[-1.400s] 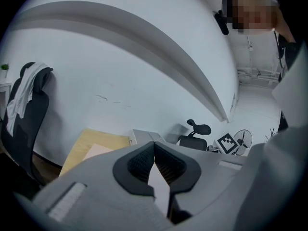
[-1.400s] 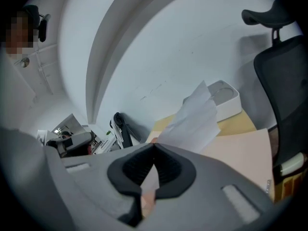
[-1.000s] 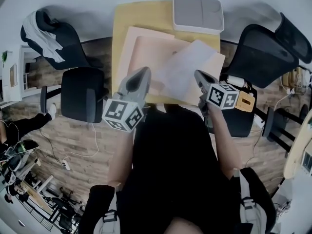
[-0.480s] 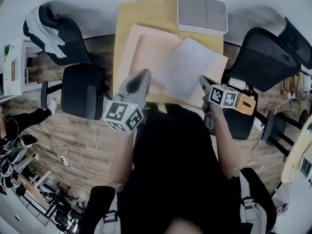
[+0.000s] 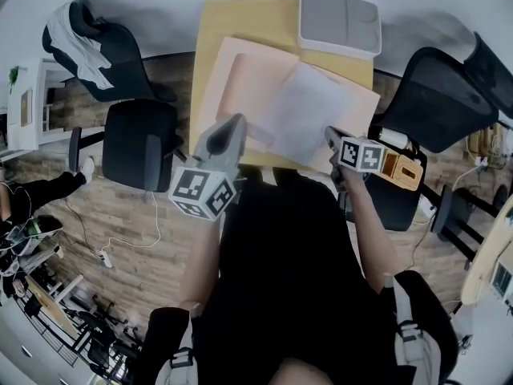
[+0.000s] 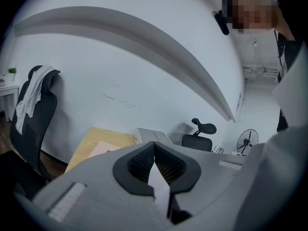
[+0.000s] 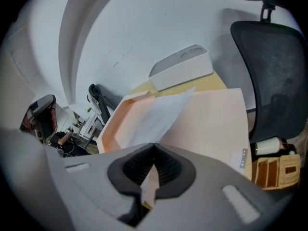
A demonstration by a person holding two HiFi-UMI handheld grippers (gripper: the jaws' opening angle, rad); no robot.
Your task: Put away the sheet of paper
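Observation:
An open peach folder (image 5: 240,79) lies on the wooden table (image 5: 240,18). The white sheet of paper (image 5: 309,111) rests across the folder's right half. My left gripper (image 5: 234,123) is at the table's near edge, shut, with a white sliver of the sheet's edge pinched between its pads (image 6: 154,150). At the sheet's near right corner my right gripper (image 5: 330,133) is also shut on it. In the right gripper view the sheet (image 7: 159,114) runs from the jaws out over the folder (image 7: 216,119).
A grey flat box (image 5: 341,21) sits at the table's far edge. A black chair (image 5: 140,143) stands at the left and a mesh chair (image 5: 433,95) at the right. Another chair holds a white garment (image 5: 88,38). A tan box (image 5: 398,169) sits by my right gripper.
The sheet was lifted and tilted above the folder; it has come down and now lies flatter on the folder. Both grippers stay at the table's near edge.

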